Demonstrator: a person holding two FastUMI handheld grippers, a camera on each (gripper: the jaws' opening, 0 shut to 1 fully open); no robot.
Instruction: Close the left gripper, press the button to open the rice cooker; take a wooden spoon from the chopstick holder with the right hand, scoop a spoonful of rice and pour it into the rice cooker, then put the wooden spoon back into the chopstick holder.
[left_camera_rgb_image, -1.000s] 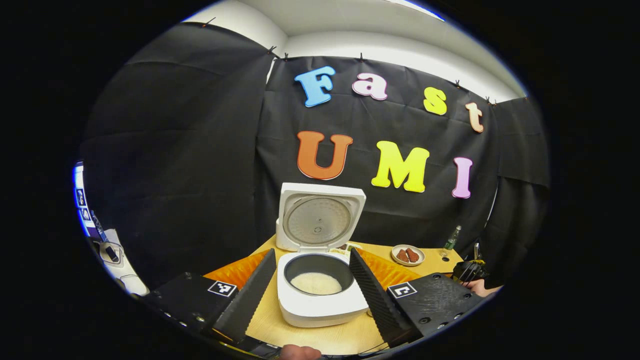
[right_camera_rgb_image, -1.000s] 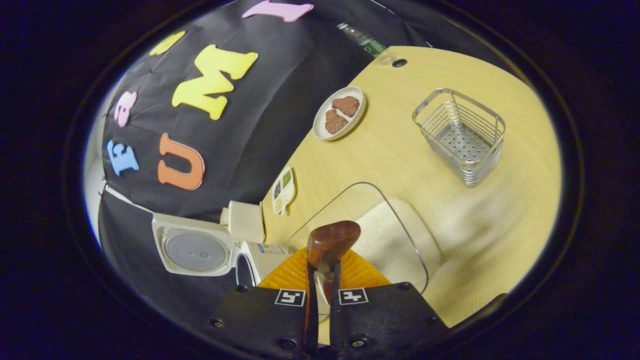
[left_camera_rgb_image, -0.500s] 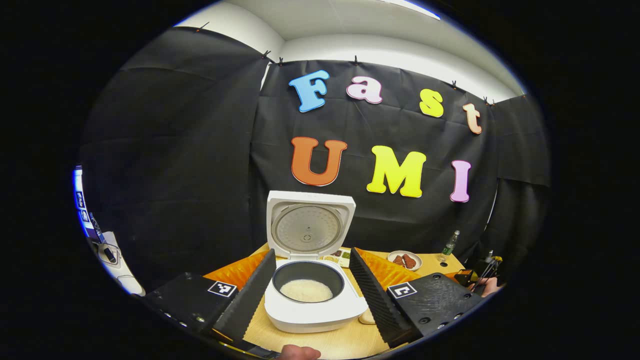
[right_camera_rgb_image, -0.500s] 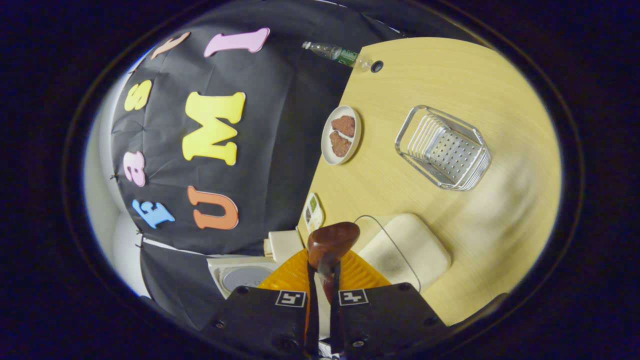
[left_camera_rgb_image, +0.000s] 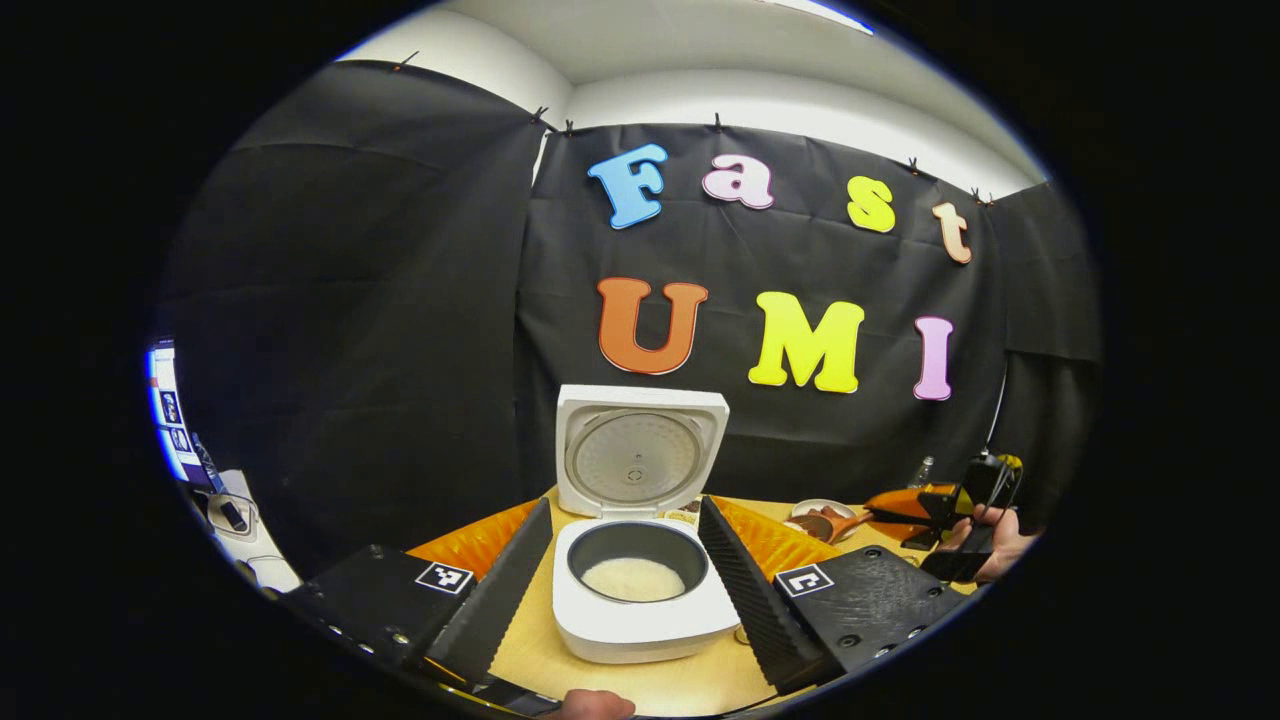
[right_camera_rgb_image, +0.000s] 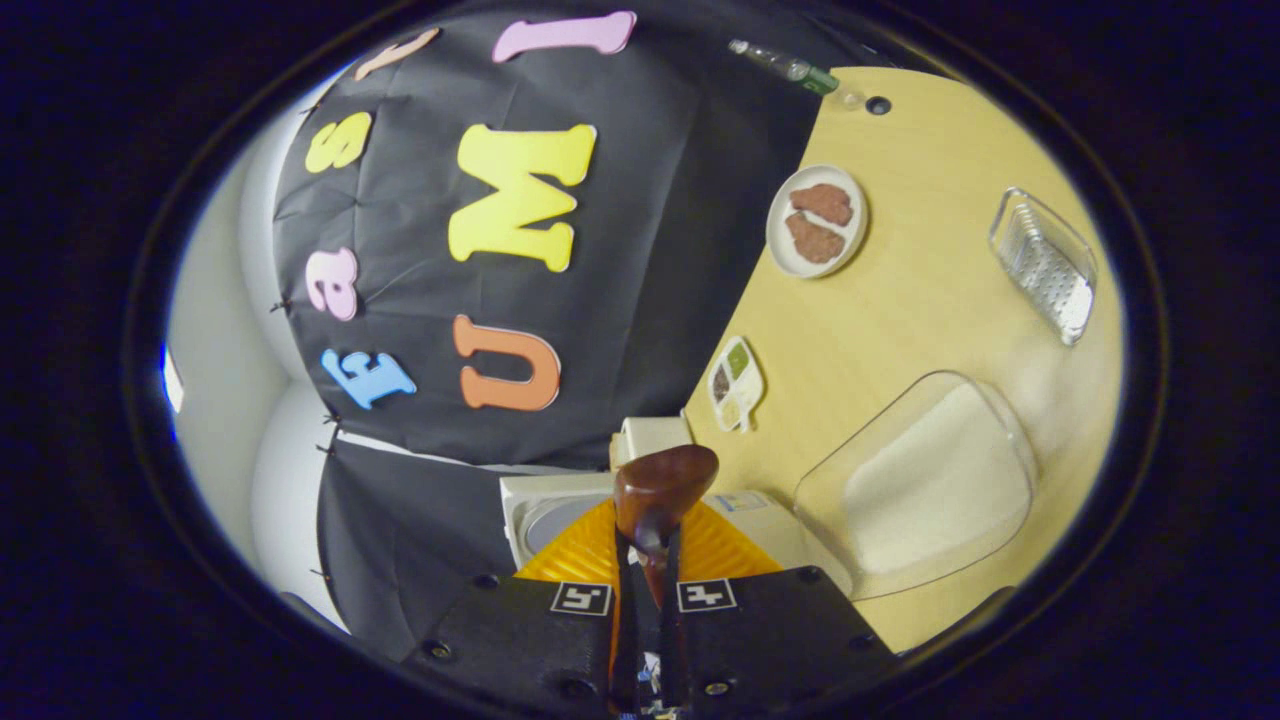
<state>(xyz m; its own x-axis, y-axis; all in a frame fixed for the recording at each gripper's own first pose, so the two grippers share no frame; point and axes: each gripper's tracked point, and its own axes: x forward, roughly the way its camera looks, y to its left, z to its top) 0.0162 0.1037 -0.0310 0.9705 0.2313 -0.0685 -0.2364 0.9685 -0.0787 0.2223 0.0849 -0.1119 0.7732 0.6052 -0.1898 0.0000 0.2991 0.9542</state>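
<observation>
Since 1 second ago the right tool (right_camera_rgb_image: 648, 560) has swung away from the chopstick holder (right_camera_rgb_image: 1045, 265) toward the rice cooker (left_camera_rgb_image: 640, 590), clenched on the wooden spoon (right_camera_rgb_image: 655, 490). The left tool (left_camera_rgb_image: 625, 590) hangs released around the cooker. Keep the spoon bowl level until it is over the pot, then tip slowly.

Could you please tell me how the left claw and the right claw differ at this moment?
The left claw is open and empty, its fingers either side of the rice cooker; the right claw is shut on the wooden spoon. The left claw faces the cooker level; the right claw is rolled sideways above the table.
</observation>
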